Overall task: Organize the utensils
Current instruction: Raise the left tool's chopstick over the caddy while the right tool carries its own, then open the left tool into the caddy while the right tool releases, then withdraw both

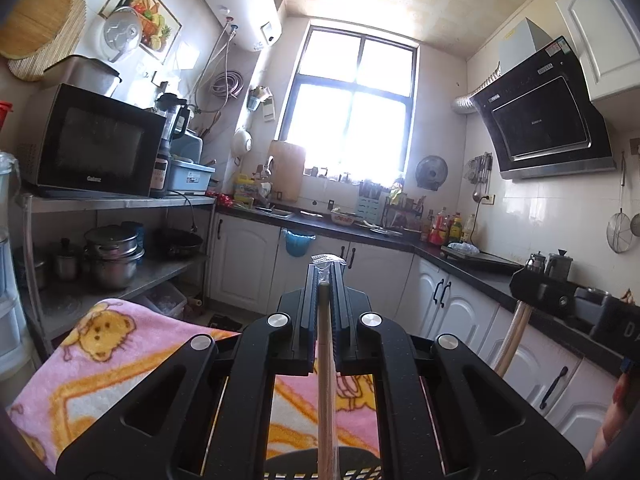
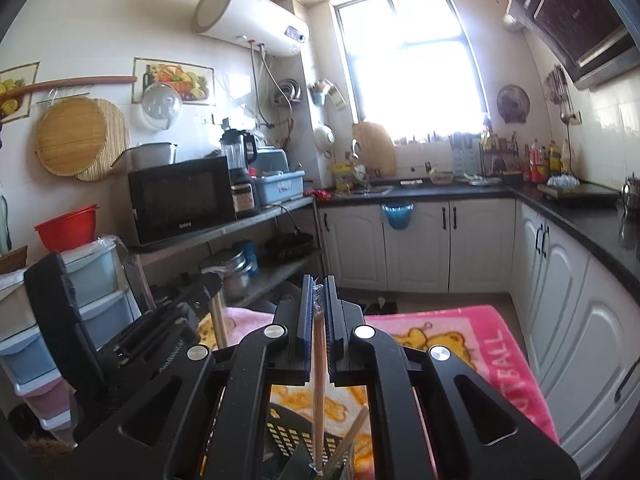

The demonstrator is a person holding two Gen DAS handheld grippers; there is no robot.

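Observation:
In the left wrist view my left gripper (image 1: 325,271) is shut on a thin wooden chopstick (image 1: 326,360) in a clear plastic wrapper, which hangs down toward a black perforated basket (image 1: 320,470). My right gripper (image 2: 319,283) is likewise shut on a wrapped wooden chopstick (image 2: 319,372), whose lower end reaches into the black basket (image 2: 286,432). Another wooden stick (image 2: 354,430) leans inside that basket. Each gripper shows in the other's view: the right one (image 1: 532,284) with its stick (image 1: 512,340), the left one (image 2: 208,286) with its stick (image 2: 219,326).
The basket sits on a pink cartoon-bear blanket (image 2: 480,344) spread over a surface. A steel rack with a microwave (image 1: 96,144) and pots stands to the left. White cabinets and a dark counter (image 1: 472,272) run along the back and right. A hand (image 1: 612,420) shows at the right edge.

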